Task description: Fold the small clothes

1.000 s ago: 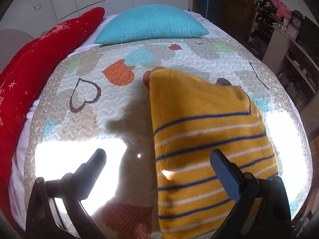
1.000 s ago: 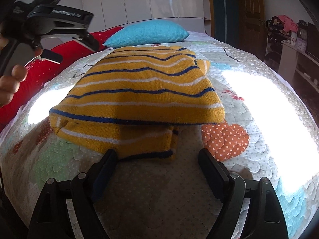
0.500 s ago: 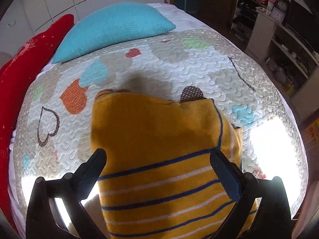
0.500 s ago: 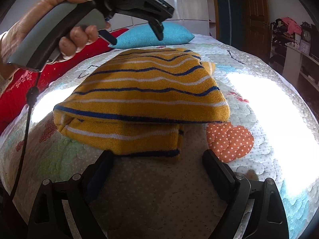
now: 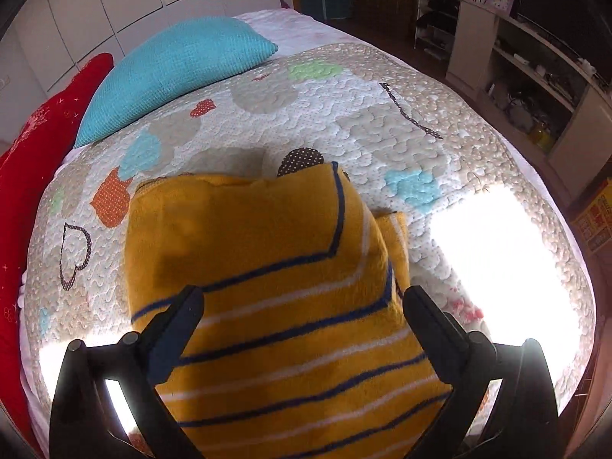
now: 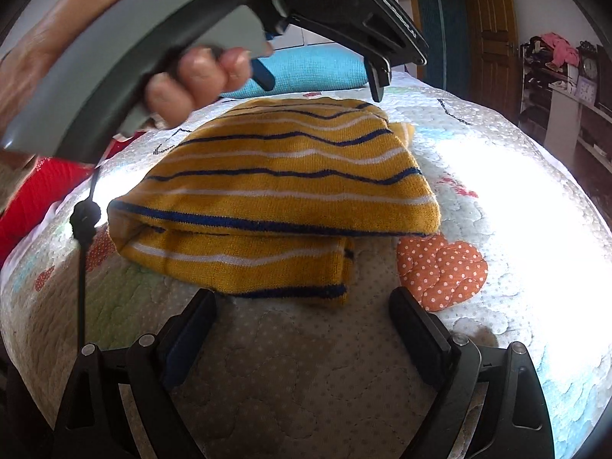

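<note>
The bed (image 5: 382, 122) carries a quilt printed with hearts, a blue pillow (image 5: 176, 72) at its far end and a red cushion (image 5: 42, 130) along the left edge. The sweater (image 6: 290, 176), mustard with navy and white stripes, lies folded near the middle of the quilt, a sleeve or lower layer projecting from under its near edge. The left gripper (image 5: 302, 306) hangs above the sweater with its jaws spread wide and nothing between them; the right view shows it held by the person's hand (image 6: 191, 80) over the far part of the garment, apart from the cloth. The right gripper (image 6: 302, 313) sits low over the quilt just short of the near edge, jaws likewise spread wide and empty. Judged risks: the fold is loose and thick, so a pinch on the top layer alone would peel it open; a low sweep could catch the quilt together with the knit; the projecting lower layer may leave the next fold uneven. Glare patches on the quilt hide detail to the right. Raised lettering on the left gripper's body is too blurred to read; no other writing is legible.
</note>
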Motion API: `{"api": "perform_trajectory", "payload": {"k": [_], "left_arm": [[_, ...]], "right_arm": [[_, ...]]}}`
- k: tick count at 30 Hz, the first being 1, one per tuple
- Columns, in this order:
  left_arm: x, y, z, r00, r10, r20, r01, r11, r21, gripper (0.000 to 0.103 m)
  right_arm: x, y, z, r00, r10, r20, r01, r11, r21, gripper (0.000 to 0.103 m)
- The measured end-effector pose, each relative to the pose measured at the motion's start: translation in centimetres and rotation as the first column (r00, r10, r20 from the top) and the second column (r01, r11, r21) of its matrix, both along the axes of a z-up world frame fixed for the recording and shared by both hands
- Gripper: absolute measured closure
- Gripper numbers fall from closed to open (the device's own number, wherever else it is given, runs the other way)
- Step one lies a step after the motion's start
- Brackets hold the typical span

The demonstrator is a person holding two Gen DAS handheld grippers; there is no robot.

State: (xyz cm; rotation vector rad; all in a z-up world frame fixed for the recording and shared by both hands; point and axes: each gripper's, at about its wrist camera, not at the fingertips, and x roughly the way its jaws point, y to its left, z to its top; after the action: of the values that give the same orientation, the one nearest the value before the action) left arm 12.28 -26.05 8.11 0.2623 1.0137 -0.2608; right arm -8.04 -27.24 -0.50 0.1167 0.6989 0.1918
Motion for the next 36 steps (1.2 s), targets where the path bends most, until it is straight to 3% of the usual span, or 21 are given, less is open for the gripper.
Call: {"api": "perform_trajectory", "payload": {"k": [5,10,12,15,17,19,21,22,24,29,33,36], "left_arm": [[-6.1,5.8,0.9,0.996,0.081,0.039,-0.078,0.996,-0.053,0.0],[-11.3,11.6,0.0,0.981,0.184,0.069,-0.185,0.983,0.014,0.0],[-12.7,13.4,-1.0,0.975,0.213,0.063,-0.214,0.977,0.011,0.0],[-13.8,15.3,-2.5,0.969,0.241,0.046,-0.241,0.971,-0.001,0.0],[-14.2,16.2,-3.2,0.963,0.268,0.022,-0.267,0.963,-0.022,0.0],[-14.9,17.1,-3.2,0.958,0.288,-0.004,-0.287,0.955,-0.077,0.0],[-15.6,17.5,-3.0,0.952,0.307,-0.017,-0.307,0.945,-0.109,0.0],[-16.0,17.7,-2.9,0.95,0.311,-0.019,-0.311,0.943,-0.115,0.0],[-16.8,17.8,-2.7,0.951,0.309,-0.016,-0.309,0.945,-0.11,0.0],[-17.8,18.7,-2.5,0.946,0.325,-0.006,-0.324,0.942,-0.091,0.0],[-18.2,19.1,-2.2,0.937,0.35,0.0,-0.348,0.932,-0.107,0.0],[-18.5,19.3,-2.0,0.934,0.358,0.021,-0.355,0.931,-0.086,0.0]], "right_arm": [[-0.3,0.2,0.1,1.0,-0.003,0.007,0.003,1.0,-0.012,0.009],[-0.1,0.4,0.3,1.0,-0.002,-0.016,0.002,1.0,-0.029,0.009],[-0.5,-0.2,1.8,0.998,-0.051,-0.023,0.051,0.999,0.003,0.015],[-0.7,-1.5,5.3,0.994,-0.096,0.044,0.091,0.991,0.101,0.015],[0.8,-1.4,6.8,0.995,-0.083,0.052,0.078,0.991,0.104,0.016],[3.0,-1.3,6.8,0.997,-0.061,0.038,0.056,0.991,0.12,0.028],[5.8,-1.4,5.2,0.998,-0.048,-0.042,0.053,0.987,0.15,0.07],[6.8,-1.4,4.0,0.994,-0.046,-0.101,0.062,0.985,0.164,0.072],[7.0,-1.2,2.9,0.993,-0.032,-0.116,0.052,0.985,0.167,0.072],[4.8,1.0,3.4,0.994,-0.017,-0.11,0.01,0.998,-0.066,0.073],[4.7,0.1,6.3,0.998,0.037,-0.042,-0.031,0.991,0.128,0.071],[6.8,2.5,6.3,0.993,0.099,-0.062,-0.088,0.982,0.165,0.069]]}}
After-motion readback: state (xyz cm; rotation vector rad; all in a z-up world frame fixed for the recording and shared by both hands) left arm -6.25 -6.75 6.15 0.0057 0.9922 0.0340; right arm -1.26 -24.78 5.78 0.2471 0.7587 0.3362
